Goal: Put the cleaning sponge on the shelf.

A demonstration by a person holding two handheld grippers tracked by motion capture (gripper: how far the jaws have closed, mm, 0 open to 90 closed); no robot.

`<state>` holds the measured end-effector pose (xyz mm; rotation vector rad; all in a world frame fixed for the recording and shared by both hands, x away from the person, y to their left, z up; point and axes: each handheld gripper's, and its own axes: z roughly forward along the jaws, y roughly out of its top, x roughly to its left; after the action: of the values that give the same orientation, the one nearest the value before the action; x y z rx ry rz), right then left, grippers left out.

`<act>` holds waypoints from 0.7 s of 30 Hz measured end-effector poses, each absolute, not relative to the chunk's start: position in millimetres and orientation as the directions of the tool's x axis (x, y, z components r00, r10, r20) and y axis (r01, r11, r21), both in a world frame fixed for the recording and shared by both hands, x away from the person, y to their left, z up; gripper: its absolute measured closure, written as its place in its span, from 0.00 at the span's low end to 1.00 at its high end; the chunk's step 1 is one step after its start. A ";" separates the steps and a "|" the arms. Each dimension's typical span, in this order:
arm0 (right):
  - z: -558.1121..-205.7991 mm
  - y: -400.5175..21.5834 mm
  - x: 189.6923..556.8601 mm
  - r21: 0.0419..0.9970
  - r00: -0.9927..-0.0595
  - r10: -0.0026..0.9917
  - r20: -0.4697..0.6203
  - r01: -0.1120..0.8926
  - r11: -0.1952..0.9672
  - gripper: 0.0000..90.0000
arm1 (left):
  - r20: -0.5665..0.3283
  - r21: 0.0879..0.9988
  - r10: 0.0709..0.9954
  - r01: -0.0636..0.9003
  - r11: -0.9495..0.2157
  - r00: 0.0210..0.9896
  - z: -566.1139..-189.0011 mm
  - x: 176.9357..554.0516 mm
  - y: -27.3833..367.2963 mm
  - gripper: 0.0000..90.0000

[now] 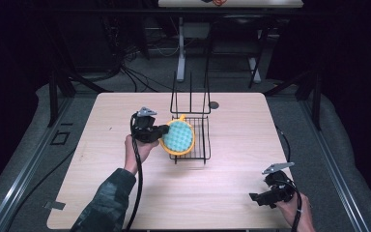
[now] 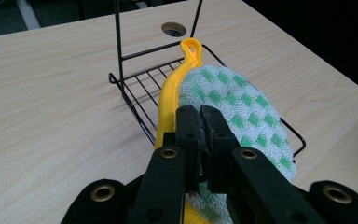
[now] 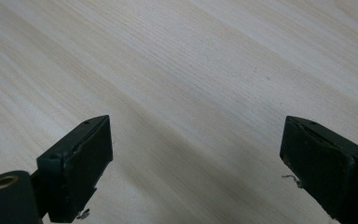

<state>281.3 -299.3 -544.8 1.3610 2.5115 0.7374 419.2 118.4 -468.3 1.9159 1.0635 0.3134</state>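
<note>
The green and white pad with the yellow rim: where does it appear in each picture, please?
High view: the pad is at the centre, over the black wire rack, held by the left tool.
Left gripper view: the pad is centre-right, clamped between the jaws.
Right gripper view: bare table lies between the open jaws.
Shared landmark: the wire rack.
</note>
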 end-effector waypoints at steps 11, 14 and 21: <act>-546.2 -299.3 282.3 0.504 -0.569 0.821 0.055 0.725 0.469 0.10 | -0.187 0.808 0.791 0.549 -0.213 0.582 -478.3 424.1 106.5 0.97; -546.6 -299.6 282.4 0.506 -0.564 0.824 0.059 0.728 0.462 0.10 | -0.198 0.807 0.793 0.555 -0.201 0.576 -480.9 425.6 104.1 0.97; -545.7 -299.0 281.7 0.508 -0.564 0.823 0.072 0.730 0.456 0.10 | -0.207 0.807 0.802 0.561 -0.184 0.561 -486.0 428.9 95.8 0.97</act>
<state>281.7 -299.0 -545.7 1.3591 2.5185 0.7418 428.9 95.8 -486.0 1.8709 1.1092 0.3278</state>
